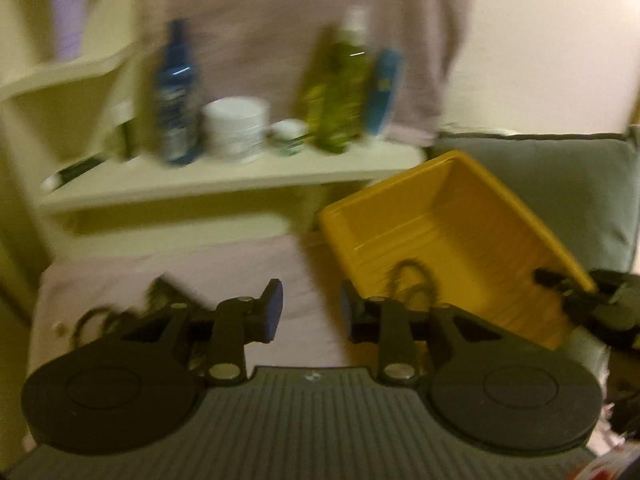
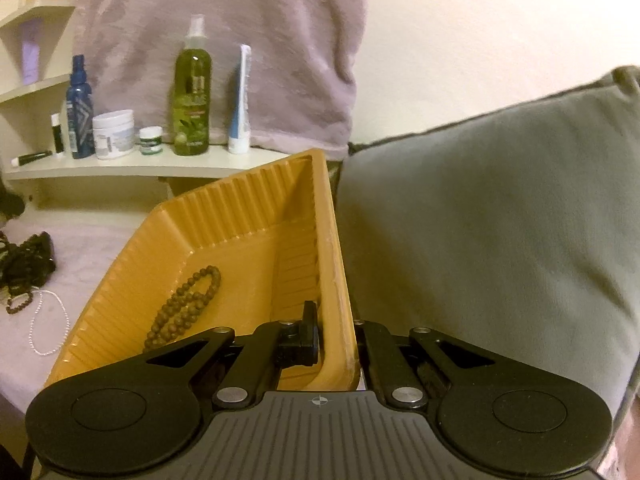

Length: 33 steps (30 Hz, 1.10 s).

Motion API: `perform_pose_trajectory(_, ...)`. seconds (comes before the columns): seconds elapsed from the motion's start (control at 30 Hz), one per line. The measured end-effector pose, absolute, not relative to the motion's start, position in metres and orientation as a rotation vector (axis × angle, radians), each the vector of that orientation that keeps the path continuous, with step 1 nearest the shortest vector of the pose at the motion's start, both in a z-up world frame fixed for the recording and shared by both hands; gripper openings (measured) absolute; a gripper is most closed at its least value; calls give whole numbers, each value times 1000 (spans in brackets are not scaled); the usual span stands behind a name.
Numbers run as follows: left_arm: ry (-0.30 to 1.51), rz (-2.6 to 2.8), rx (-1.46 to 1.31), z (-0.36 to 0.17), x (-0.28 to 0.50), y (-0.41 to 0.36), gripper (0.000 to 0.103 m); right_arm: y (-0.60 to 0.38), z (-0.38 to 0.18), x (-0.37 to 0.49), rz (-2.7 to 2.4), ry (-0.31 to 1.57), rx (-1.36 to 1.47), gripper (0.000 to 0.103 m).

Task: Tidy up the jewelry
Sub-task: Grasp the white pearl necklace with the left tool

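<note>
- The bed (image 2: 92,240), under a lilac cover, carries everything; a grey cushion (image 2: 480,220) fills its right side, and a shelf (image 2: 132,166) of bottles runs along the far edge.
- The yellow tray (image 2: 256,240) sits tilted near the middle of the bed, right wall against the cushion. My right gripper (image 2: 338,332) has its jaws clamped on that wall near the close corner, one finger inside and one outside, so I judge I am steadying the tray there.
- One brown bead string (image 2: 184,308) lies on the tray floor, toward its left wall, so I would call the sorting begun, not finished.
- The rest of the jewelry is in a dark heap (image 2: 26,264) at the left edge of the bed, with a white bead strand (image 2: 48,320) and a small brown bracelet (image 2: 18,304) just beside it, all well apart from the tray.
- My left gripper (image 1: 310,312) has its jaws partly open with nothing between them, hovering over the cover left of the tray; its view is badly blurred.
- Step in hand, as I read it: fetching the next piece.
- Next I need the left jaws over the heap, one strand singled out and pinched, then lifted clear of the tray's left rim without snagging its neighbours.
</note>
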<state>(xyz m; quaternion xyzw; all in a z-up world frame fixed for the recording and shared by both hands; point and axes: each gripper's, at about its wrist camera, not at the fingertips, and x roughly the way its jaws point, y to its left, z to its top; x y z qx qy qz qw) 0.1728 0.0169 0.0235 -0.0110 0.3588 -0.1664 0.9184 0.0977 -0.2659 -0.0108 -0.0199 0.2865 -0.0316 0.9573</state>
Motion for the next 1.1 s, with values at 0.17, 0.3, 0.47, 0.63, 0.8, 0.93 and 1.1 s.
perform_pose_trajectory(0.17,789,-243,-57,-3,164,55,30,-264,-12,99,-67,586,-39,3)
perform_pose_trajectory(0.3,815,-241,-37,-23,155,60,30,-262,-11,99,-67,585,-44,4)
perform_pose_trajectory(0.47,843,-258,-80,-45,151,49,30,-261,-11,100,-65,589,-56,4)
perform_pose_trajectory(0.63,869,-248,-110,-62,159,29,29,-262,-12,101,-66,596,-62,3)
perform_pose_trajectory(0.8,880,-210,-98,-75,166,19,19,-263,-13,103,-65,600,-67,3)
perform_pose_trajectory(0.93,879,-189,-42,-76,166,16,2,-265,-15,105,-67,604,-63,3)
perform_pose_trajectory(1.1,865,-209,-28,-65,166,15,1,-267,-16,105,-65,604,-59,3)
